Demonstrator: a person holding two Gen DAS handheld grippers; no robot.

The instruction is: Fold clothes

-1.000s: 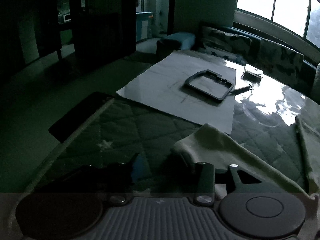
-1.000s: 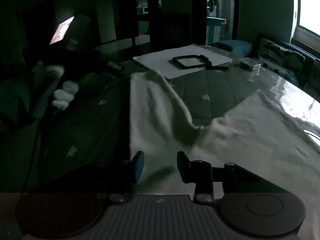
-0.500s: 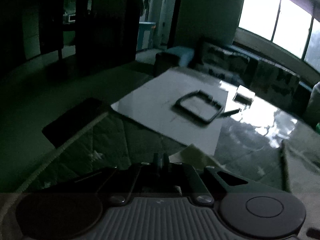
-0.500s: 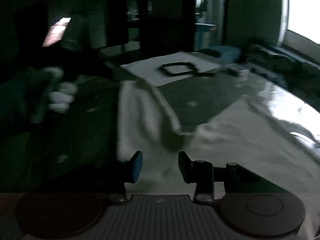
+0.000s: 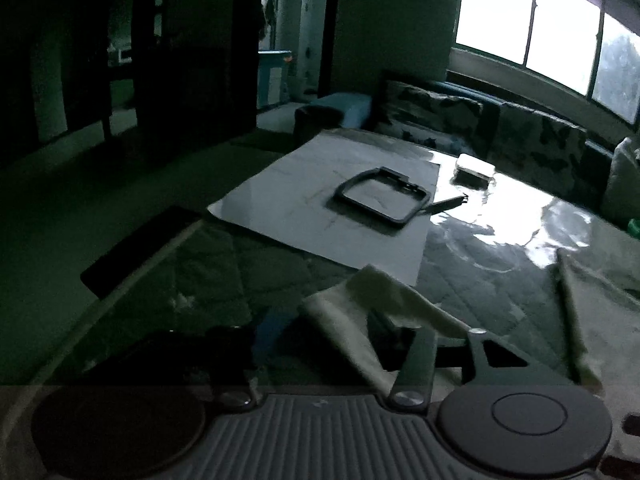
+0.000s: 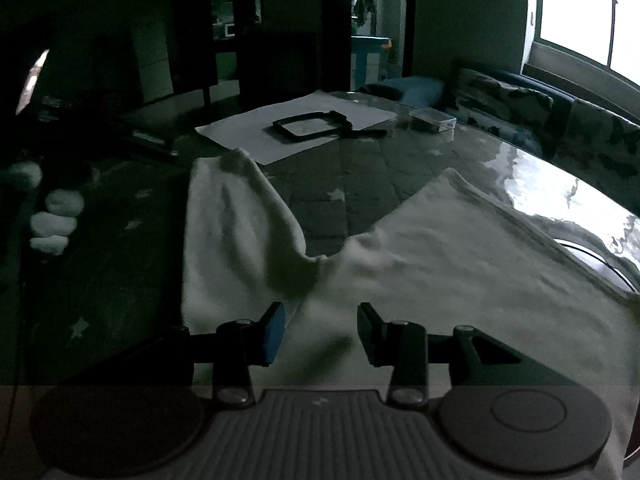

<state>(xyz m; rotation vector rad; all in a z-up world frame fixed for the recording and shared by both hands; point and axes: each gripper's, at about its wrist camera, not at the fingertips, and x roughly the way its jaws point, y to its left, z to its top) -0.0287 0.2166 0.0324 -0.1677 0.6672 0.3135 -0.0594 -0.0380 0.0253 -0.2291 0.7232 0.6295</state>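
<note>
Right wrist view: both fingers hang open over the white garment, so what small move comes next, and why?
Probably lower the right hand-held gripper and close on the white garment beneath it: its jaws stand apart, holding nothing, and the sleeve lies unfolded.

A pale garment lies spread on the quilted table, one sleeve stretched outward.

left gripper jaws apart | pale garment sleeve between them | quilted table
</note>
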